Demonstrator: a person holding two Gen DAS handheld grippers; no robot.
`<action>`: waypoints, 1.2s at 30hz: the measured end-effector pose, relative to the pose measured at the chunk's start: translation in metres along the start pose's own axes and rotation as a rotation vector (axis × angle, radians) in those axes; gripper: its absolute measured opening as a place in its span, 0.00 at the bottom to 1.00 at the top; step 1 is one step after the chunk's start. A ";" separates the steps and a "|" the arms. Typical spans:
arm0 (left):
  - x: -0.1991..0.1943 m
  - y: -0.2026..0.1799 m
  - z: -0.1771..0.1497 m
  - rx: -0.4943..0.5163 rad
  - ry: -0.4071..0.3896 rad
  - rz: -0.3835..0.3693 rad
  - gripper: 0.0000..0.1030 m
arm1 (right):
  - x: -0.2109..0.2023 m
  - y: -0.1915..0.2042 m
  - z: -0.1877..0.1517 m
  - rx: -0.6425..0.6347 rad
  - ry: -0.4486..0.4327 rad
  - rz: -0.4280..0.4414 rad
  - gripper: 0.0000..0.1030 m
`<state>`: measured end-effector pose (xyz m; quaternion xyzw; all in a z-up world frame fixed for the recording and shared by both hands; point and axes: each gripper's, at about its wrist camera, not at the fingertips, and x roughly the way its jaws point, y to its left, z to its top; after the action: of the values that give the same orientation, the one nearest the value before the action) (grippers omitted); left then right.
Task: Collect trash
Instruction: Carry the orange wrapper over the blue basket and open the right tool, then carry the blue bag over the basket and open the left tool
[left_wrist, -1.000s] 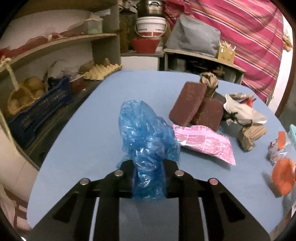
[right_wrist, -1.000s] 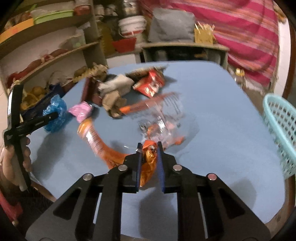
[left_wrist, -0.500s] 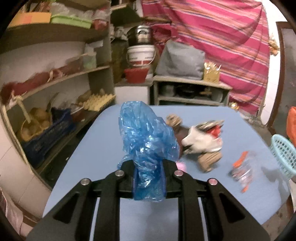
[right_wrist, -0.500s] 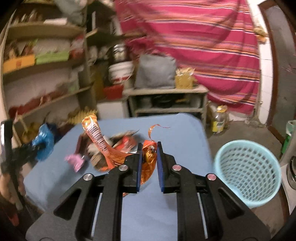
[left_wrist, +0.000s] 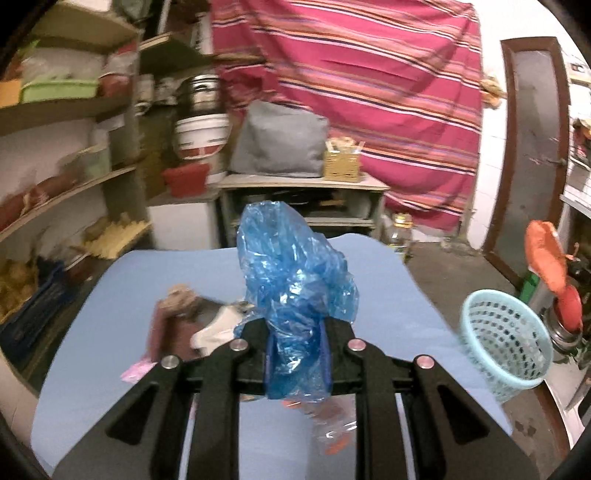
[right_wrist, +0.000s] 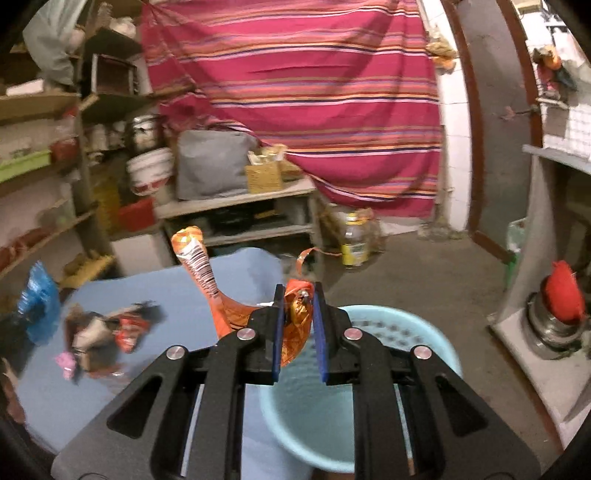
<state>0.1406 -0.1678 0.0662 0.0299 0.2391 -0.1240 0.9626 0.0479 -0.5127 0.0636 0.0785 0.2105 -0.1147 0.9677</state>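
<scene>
Orange wrapper (right_wrist: 291, 325) clamped in right gripper (right_wrist: 298, 332) over teal basket (right_wrist: 406, 332), lower centre; left gripper (left_wrist: 297, 354) clamps blue plastic bag (left_wrist: 291, 280).

The right gripper (right_wrist: 298, 325) has carried the orange wrapper (right_wrist: 295, 325) from the table (right_wrist: 122, 291) to above the basket (right_wrist: 424, 332).

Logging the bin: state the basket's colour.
Light turquoise basket, perforated walls; best seen in the left wrist view.
</scene>
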 end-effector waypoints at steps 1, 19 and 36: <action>0.004 -0.014 0.002 0.009 -0.001 -0.015 0.19 | 0.001 -0.007 -0.004 -0.001 0.004 -0.014 0.15; 0.065 -0.146 0.000 0.072 0.062 -0.198 0.19 | 0.047 -0.055 -0.030 0.053 0.126 -0.065 0.15; 0.097 -0.216 -0.009 0.119 0.118 -0.318 0.19 | 0.063 -0.079 -0.044 0.116 0.177 -0.110 0.53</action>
<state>0.1646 -0.3978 0.0138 0.0557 0.2894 -0.2864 0.9117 0.0657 -0.5916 -0.0111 0.1327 0.2923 -0.1724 0.9312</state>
